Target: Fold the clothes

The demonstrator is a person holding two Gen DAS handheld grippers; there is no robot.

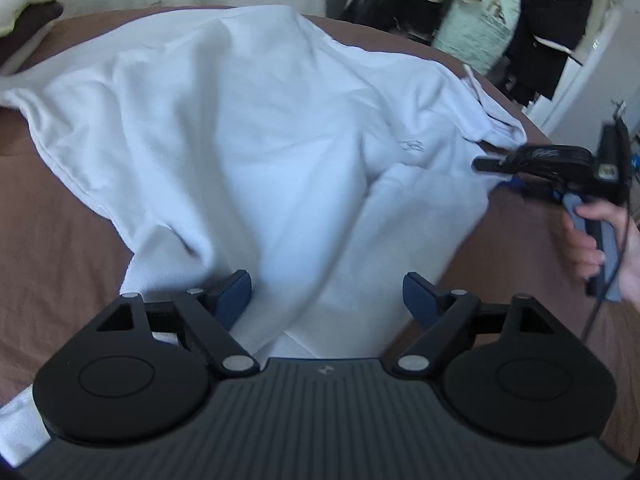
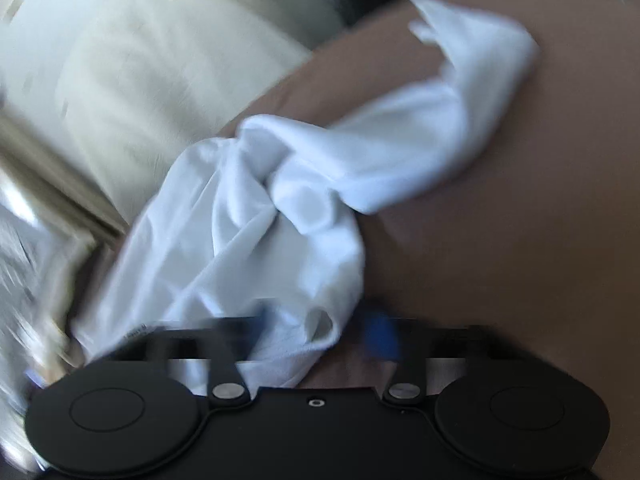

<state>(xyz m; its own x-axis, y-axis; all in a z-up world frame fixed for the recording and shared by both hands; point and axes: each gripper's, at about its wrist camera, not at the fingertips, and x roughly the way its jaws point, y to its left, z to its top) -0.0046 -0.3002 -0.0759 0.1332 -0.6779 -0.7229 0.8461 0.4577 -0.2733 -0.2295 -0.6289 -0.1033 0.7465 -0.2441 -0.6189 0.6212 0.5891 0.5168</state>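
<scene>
A white T-shirt (image 1: 256, 128) lies rumpled across a brown bed (image 1: 60, 248). My left gripper (image 1: 327, 298) is open, its blue pads wide apart, with the shirt's near edge lying between them. My right gripper (image 1: 486, 164) shows in the left wrist view at the shirt's right edge, held by a hand; its fingers look close together at the fabric. In the blurred right wrist view, my right gripper (image 2: 320, 332) has bunched white shirt cloth (image 2: 280, 220) between and over its fingers, with the blue pads apart.
A cream pillow or bedding (image 1: 24, 4) lies at the far left of the bed. Hanging clothes (image 1: 500, 12) fill the far right corner. A pale curtain or wall (image 2: 140, 72) stands beyond the bed's edge in the right wrist view.
</scene>
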